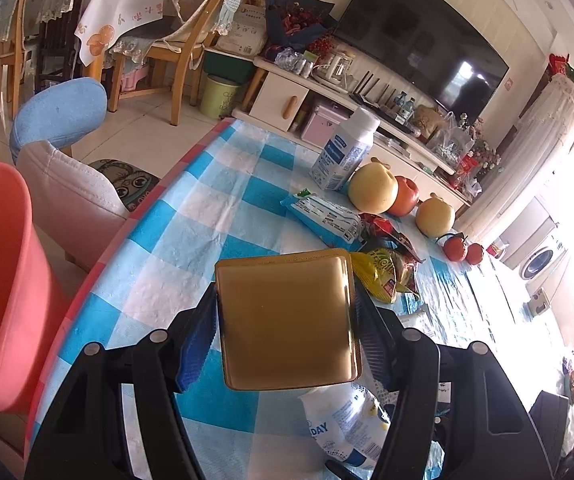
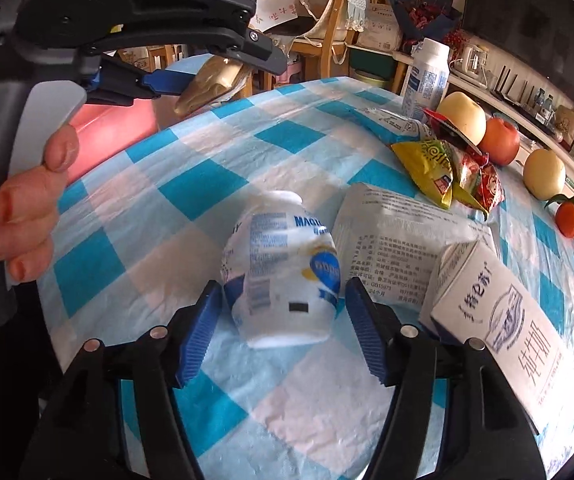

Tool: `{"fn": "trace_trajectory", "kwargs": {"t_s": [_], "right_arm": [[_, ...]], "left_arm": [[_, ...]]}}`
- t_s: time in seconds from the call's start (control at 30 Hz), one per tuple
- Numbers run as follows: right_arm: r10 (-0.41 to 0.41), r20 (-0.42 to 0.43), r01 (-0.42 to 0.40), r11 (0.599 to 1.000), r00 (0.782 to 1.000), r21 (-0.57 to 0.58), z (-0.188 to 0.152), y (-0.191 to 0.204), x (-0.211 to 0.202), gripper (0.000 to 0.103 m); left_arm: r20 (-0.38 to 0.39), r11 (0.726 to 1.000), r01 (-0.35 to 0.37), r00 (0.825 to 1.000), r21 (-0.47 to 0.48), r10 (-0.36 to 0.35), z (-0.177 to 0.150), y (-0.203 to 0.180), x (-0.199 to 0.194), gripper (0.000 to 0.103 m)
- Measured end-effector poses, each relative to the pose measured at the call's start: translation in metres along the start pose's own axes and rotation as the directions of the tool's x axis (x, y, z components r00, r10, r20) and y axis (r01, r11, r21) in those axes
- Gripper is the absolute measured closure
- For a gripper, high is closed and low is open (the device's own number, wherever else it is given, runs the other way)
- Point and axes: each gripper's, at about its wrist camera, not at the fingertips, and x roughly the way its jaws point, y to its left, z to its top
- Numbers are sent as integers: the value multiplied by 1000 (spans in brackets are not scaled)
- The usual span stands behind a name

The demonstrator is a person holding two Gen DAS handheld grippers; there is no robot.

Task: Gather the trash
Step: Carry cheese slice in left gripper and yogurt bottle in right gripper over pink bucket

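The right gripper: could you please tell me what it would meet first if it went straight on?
Most likely the crumpled white bottle lying between the open right gripper fingers; depth is unclear.

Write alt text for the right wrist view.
The open right gripper straddles a crushed white bottle lying on a blue checked tablecloth. A milk carton lies to its right; the left gripper holds a gold packet above.

Blue-checked tablecloth [image 2: 215,184], gold packet [image 1: 287,320], perhaps pink bin [image 1: 3,272].
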Motion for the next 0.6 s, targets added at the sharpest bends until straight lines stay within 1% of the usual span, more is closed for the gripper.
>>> {"fn": "trace_trajectory", "kwargs": {"t_s": [0.07,0.1,0.37,0.6], "right_arm": [[-4,-6,4,1000,1000,8,2,0,2,38],[-5,-7,5,1000,1000,10,3,0,3,42],[-46,1,46,999,999,10,7,5,3,43],[-28,37,26,998,999,61,27,6,-3,43]], "left_arm": [[1,1000,1,1000,-9,-1,2,3,-1,38],[2,1000,2,1000,-14,-2,3,4,-1,38],[20,999,-9,1000,-43,10,7,15,-9,38],[60,997,-14,998,-73,19,15,29,-24,38]]}}
